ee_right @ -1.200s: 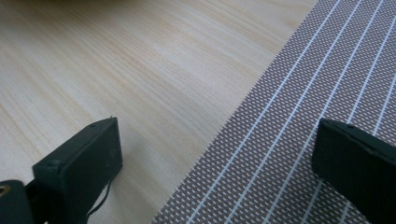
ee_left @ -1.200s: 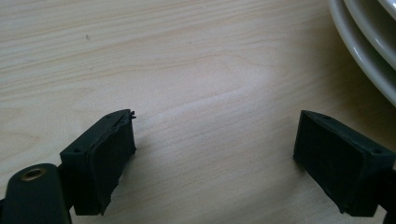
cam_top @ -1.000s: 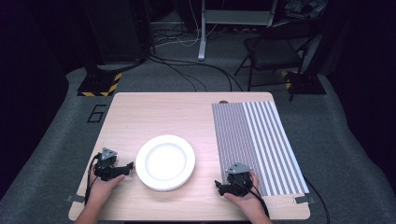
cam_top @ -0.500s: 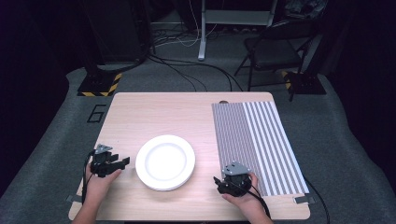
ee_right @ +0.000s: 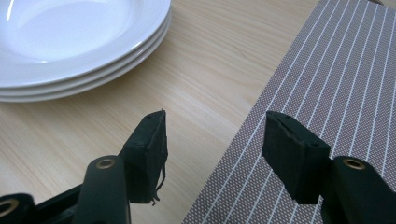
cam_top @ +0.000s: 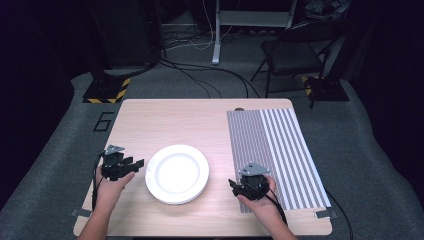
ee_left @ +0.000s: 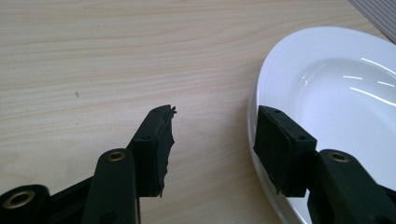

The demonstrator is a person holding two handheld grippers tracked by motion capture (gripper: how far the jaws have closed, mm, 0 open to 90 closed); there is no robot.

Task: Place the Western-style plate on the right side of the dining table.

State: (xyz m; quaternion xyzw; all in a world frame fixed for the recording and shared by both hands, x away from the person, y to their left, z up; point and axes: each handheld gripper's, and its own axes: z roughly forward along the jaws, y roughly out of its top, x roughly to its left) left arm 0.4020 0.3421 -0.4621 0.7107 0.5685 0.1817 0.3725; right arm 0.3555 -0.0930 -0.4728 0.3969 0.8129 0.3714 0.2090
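Pale wooden table (cam_top: 165, 120) is seen bearing a stack of white plates (cam_top: 177, 173) beside a striped placemat (cam_top: 280, 145). Left gripper (cam_top: 136, 163) and right gripper (cam_top: 233, 185), flanking the stack, have just been closing, nothing held between their parted jaws.

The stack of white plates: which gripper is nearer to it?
Left. The left gripper sits just off the plates' left rim; the right gripper is farther off, at the striped mat's edge.

White plates (cam_top: 176, 173), a grey mat (cam_top: 278, 152) with white stripes, pale wood-grain tabletop (cam_top: 165, 122), black tools
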